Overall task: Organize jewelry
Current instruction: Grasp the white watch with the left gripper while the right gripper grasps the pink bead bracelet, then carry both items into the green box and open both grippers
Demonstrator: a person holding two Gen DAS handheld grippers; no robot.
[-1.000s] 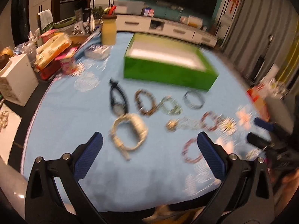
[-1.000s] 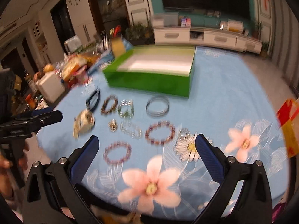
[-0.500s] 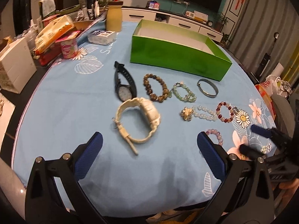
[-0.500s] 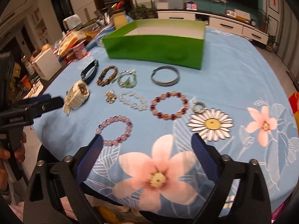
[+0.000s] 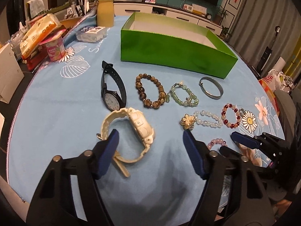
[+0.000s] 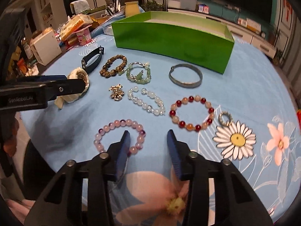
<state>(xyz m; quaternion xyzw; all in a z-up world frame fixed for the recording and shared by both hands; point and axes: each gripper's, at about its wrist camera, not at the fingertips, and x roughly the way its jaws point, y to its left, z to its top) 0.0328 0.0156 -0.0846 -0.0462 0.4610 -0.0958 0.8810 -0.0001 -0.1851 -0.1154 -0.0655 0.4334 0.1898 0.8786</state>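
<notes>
Jewelry lies on a blue flowered tablecloth before an open green box. My left gripper is open, low over a white watch, its jaws to either side of the watch. My right gripper is open over the right side of a pink bead bracelet. Beyond lie a black watch, a brown bead bracelet, a green bracelet, a metal bangle, a clear bead bracelet, a gold brooch, a red bead bracelet and a small ring.
Snack packs, a pink cup, a yellow jar and a white box crowd the table's far left. The table's near edge runs just under both grippers. The left gripper shows in the right wrist view.
Both grippers have dropped lower and moved forward over the table. Their jaws have narrowed. The left one now straddles the white watch, the right one the pink bracelet.
</notes>
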